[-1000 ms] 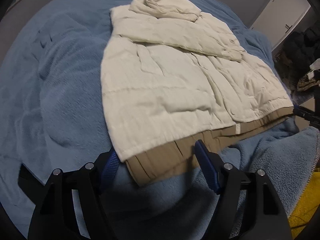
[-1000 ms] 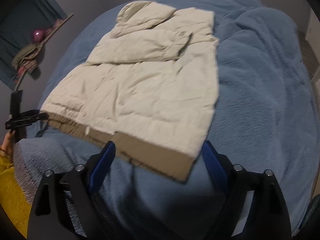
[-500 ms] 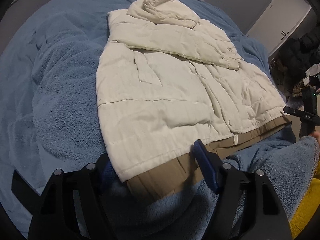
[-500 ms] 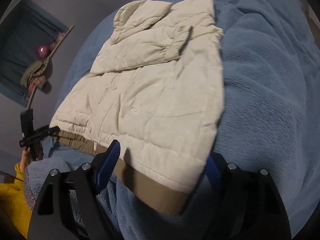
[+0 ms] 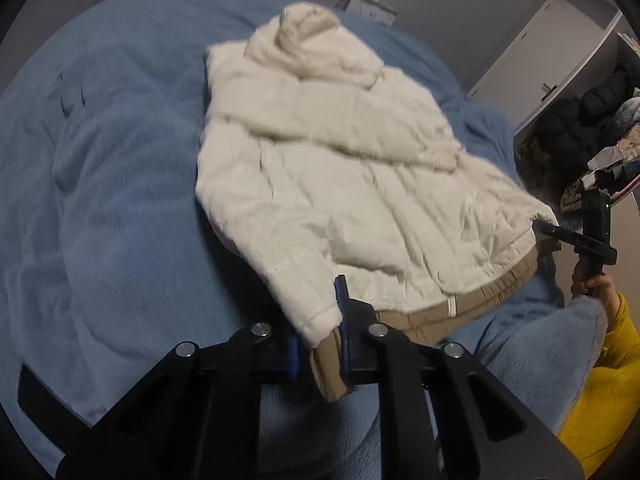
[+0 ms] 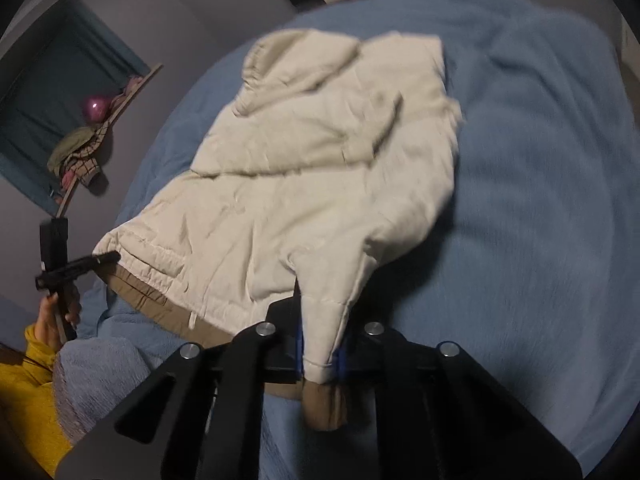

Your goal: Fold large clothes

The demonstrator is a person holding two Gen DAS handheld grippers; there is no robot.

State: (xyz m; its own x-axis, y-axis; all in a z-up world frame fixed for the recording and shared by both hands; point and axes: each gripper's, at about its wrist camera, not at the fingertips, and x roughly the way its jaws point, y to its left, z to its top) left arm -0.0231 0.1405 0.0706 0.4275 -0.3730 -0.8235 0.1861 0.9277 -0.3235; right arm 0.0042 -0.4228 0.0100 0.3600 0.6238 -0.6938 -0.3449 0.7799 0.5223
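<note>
A cream puffer jacket [image 5: 340, 176] with a hood and a tan hem lies on a blue fleece blanket, its sleeve folded across the chest. My left gripper [image 5: 318, 332] is shut on the jacket's near left hem corner, which is lifted off the blanket. In the right wrist view the jacket [image 6: 320, 168] shows from the other side. My right gripper [image 6: 320, 356] is shut on its near right hem corner, also raised. The right gripper [image 5: 576, 240] shows in the left wrist view at the far hem corner; the left gripper [image 6: 76, 270] shows likewise in the right wrist view.
The blue blanket [image 5: 100, 200] covers the whole bed [image 6: 540, 200]. A white cupboard [image 5: 540, 52] and a dark pile of clothes [image 5: 580, 120] stand to the right. A shelf with a pink ball [image 6: 94, 106] is on the left wall. My yellow sleeve [image 5: 600, 400] shows.
Both grippers have closed on the jacket's bottom hem corners and lifted them off the blanket. The hem now bunches upward between the jaws.
</note>
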